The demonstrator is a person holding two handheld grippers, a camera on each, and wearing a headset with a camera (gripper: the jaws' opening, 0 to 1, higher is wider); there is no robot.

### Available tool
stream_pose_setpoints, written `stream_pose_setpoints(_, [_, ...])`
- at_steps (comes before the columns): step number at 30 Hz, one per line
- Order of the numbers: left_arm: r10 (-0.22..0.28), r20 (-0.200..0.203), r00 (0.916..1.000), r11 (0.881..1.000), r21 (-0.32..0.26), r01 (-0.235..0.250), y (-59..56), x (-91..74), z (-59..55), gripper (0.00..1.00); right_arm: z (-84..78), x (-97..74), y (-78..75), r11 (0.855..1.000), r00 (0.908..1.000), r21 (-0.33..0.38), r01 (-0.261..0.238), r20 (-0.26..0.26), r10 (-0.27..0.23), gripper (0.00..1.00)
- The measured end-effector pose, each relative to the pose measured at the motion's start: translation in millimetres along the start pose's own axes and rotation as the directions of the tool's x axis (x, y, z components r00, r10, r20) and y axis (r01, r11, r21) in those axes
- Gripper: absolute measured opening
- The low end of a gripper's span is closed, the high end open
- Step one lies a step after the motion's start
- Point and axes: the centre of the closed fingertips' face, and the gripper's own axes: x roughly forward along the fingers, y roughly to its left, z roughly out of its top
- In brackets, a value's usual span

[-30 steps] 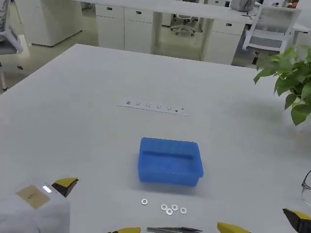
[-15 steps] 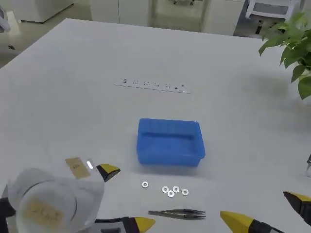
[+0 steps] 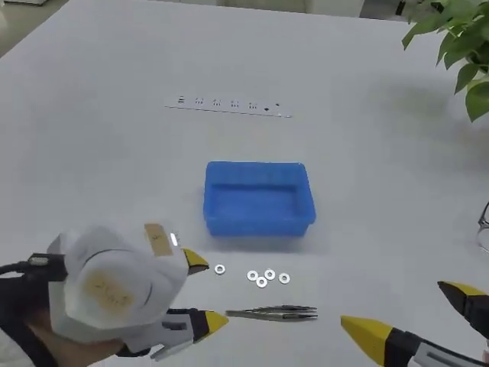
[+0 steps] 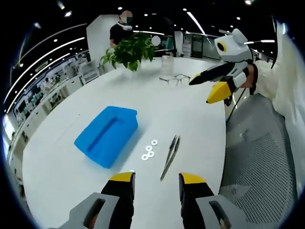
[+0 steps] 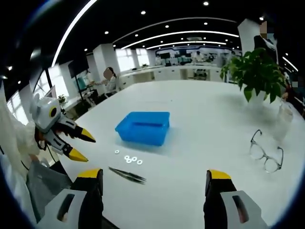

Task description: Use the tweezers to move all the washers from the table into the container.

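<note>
A blue container [image 3: 256,197] stands in the middle of the white table, open side up. Several small washers [image 3: 262,277] lie in a loose row just in front of it, one washer [image 3: 220,269] a little to the left. Metal tweezers [image 3: 273,312] lie flat nearer me, below the washers. My left gripper [image 3: 205,290] is open, its yellow tips just left of the washers and tweezers. My right gripper [image 3: 409,312] is wide open at the lower right, holding nothing. The left gripper view shows the container [image 4: 107,134], washers [image 4: 149,150] and tweezers [image 4: 170,155] ahead of the left gripper [image 4: 157,179].
A power strip [image 3: 229,105] is set into the table beyond the container. A potted plant [image 3: 451,46] stands at the far right, and eyeglasses [image 5: 264,152] lie near the right edge. The table's near edge [image 4: 224,143] is close to the tweezers.
The head camera has tilted down, so everything shifted up. My left gripper has come forward and right, close to the washers. The right gripper shows a little more.
</note>
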Motion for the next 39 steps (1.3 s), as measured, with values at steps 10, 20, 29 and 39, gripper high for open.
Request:
stream_pose_setpoints(10, [-0.04,-0.075,0.9964,0.997,0.062,0.044,0.3,37.6,-19.1,0.2,-11.9,8.3,-0.3,1.0,0.9989,0.012,-0.021,-0.041,0.021,0.87])
stream_pose_setpoints(20, [-0.068,-0.123,0.9901,0.991,0.108,0.081,-1.1,58.1,-28.0,0.13,-17.0,13.1,0.1,0.999,0.9969,0.014,-0.037,-0.069,0.038,0.87])
stream_pose_setpoints(29, [-0.09,-0.163,0.9826,0.984,0.14,0.113,-12.3,64.7,-34.4,0.03,-17.2,14.2,4.1,0.999,0.9963,0.007,-0.042,-0.075,0.042,0.87])
stream_pose_setpoints(39, [-0.081,-0.164,0.9831,0.975,0.194,0.112,-17.1,60.5,-29.1,0.0,-14.1,17.3,21.1,0.995,0.9917,-0.024,-0.099,-0.085,0.097,0.84])
